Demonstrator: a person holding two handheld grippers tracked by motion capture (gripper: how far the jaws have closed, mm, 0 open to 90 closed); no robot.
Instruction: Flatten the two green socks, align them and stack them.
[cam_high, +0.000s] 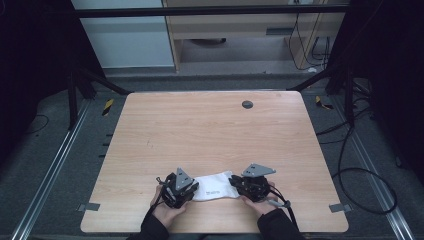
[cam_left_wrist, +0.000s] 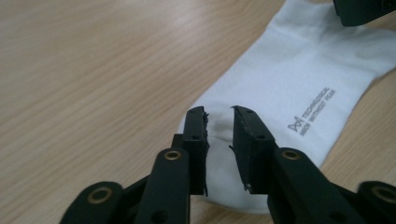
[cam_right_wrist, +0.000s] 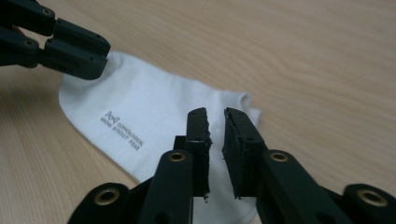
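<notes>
Left claw (cam_left_wrist: 218, 122): jaws stand a narrow gap apart, straddling a small raised fold of white fabric at the rounded end of the sock (cam_left_wrist: 299, 79). The cloth bulges up between the pads; whether it is truly pinched or merely touched I cannot tell. Pad faces are black and rough, with frayed edges at the tips; the links behind them are matte black with brass-coloured rivets.

Right claw (cam_right_wrist: 215, 122): the gap is narrow here too, and the jaws sit over the sock's (cam_right_wrist: 154, 112) opposite end, near its straight cuff edge. White fabric shows in the slot between the pads; firm contact cannot be confirmed.

In the high view the left claw (cam_high: 192, 188) and right claw (cam_high: 236, 186) meet the sock (cam_high: 214, 186) from either side, each held by a hand (cam_high: 167, 210) in a dark sleeve; a grey three-cornered plate tops each one.

Sock: white, smooth fine knit, lying flat, one end rounded, small grey printed logo with two lines of text on its upper face, too small to read.

Bench (cam_high: 210, 130): light wood grain, rounded corners. The sock lies near its front edge, about midway along it. A small dark round disc (cam_high: 247, 104) sits well away from the sock, near the far edge.
</notes>
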